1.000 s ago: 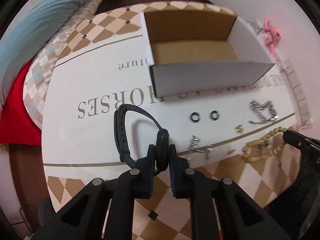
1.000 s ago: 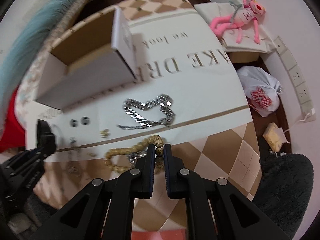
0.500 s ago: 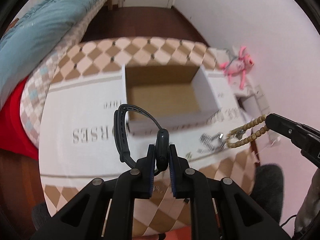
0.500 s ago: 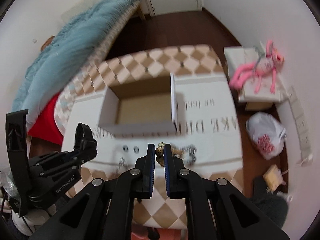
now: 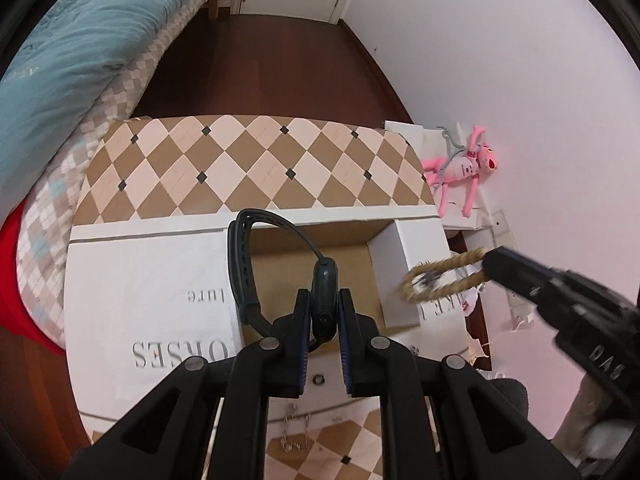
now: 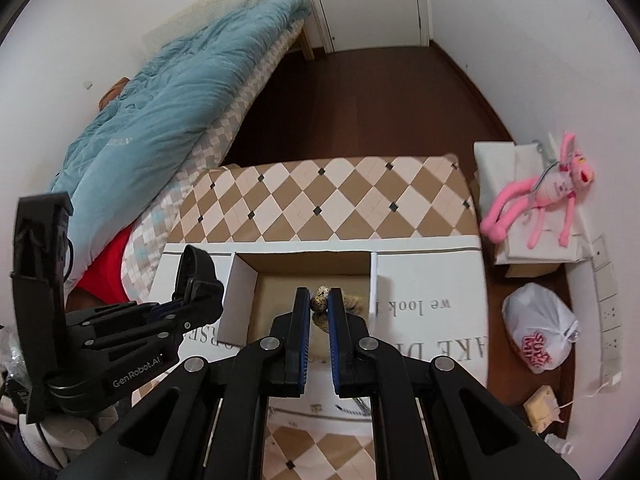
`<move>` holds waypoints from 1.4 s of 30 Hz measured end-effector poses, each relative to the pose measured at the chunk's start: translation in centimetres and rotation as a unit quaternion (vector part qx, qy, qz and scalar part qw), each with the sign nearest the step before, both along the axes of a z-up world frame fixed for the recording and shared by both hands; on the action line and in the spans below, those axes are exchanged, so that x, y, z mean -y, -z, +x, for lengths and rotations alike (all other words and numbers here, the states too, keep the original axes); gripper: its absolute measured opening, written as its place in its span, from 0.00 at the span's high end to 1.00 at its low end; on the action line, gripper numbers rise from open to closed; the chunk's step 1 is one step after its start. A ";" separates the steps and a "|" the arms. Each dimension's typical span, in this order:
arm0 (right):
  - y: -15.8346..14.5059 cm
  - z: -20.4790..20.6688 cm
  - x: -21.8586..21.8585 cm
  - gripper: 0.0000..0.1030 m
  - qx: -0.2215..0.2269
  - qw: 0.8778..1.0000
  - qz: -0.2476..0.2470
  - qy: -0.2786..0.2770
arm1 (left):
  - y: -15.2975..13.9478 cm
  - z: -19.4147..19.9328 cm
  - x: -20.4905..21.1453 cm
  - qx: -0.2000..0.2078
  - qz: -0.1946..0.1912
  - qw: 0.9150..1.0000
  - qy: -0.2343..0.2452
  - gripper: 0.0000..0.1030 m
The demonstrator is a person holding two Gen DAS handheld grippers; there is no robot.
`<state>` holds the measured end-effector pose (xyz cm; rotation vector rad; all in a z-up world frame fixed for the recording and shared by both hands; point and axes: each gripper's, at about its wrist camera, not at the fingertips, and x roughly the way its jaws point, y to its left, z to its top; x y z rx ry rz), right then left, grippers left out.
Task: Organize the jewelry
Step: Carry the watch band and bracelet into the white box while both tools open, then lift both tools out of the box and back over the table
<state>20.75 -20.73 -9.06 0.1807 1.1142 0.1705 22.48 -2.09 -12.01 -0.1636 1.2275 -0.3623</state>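
Bead bracelet (image 6: 321, 309) clamped in R tool (image 6: 319, 312) | watch (image 5: 325, 306) clamped in L tool (image 5: 324, 322) | both above box (image 6: 240, 300) (open-topped)

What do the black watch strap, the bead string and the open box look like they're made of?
Watch strap: probably matte rubber or silicone; it holds a springy arc, with punched holes. Bead string: tan, speckled beads, perhaps wood or seed. Open box: cardboard, white outside and raw brown inside.
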 end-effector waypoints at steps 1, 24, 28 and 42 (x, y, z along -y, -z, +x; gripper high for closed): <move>0.8 0.7 -0.2 0.91 -0.008 1.000 0.000 0.003 | 0.4 0.5 0.1 -0.007 -0.004 1.000 0.000 0.90; 7.9 3.7 0.9 0.35 -0.088 0.995 -0.037 0.019 | 2.0 1.4 -2.9 0.018 0.106 0.990 -0.092 0.04; 9.0 2.0 0.6 0.04 -0.083 0.992 -0.091 0.019 | 3.1 -0.4 -2.9 0.050 0.143 0.983 -0.105 0.04; 9.8 -2.4 -1.2 0.03 -0.037 0.991 -0.128 0.025 | 4.2 -4.8 -2.0 0.059 0.155 0.982 -0.094 0.00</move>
